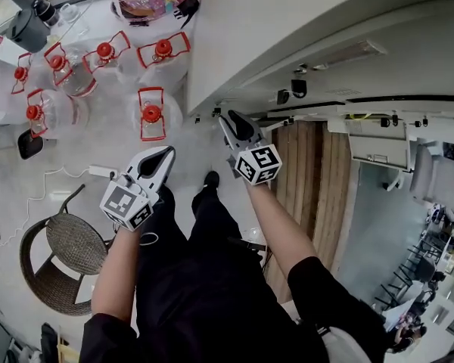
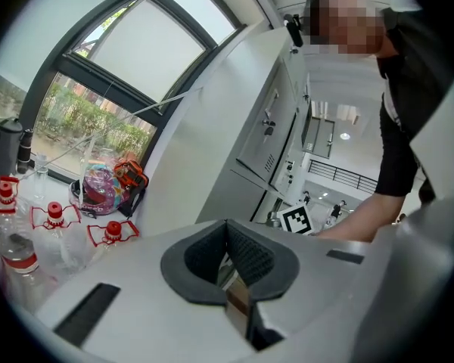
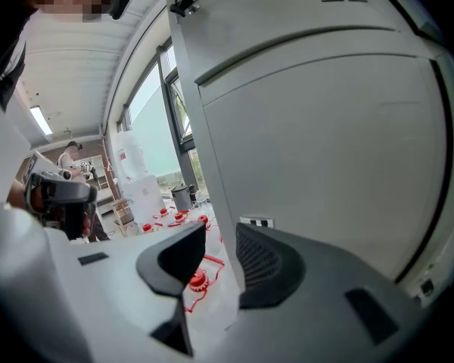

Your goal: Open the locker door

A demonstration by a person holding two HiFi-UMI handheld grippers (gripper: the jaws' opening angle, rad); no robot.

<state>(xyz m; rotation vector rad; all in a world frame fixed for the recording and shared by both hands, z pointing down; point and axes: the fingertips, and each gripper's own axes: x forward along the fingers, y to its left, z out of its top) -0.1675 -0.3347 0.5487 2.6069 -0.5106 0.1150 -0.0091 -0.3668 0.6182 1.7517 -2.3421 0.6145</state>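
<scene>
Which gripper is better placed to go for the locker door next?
Right, likely. The right gripper is open and close against the locker. The left gripper is shut and farther from it, toward the bottles.

Six red-capped bottles (image 1: 151, 113), one wicker chair (image 1: 68, 242), one white locker (image 1: 287, 21)

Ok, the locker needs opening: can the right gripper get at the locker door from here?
Probably yes: the right gripper is open and empty, the locker door stands close ahead, and nothing shows between them.
</scene>
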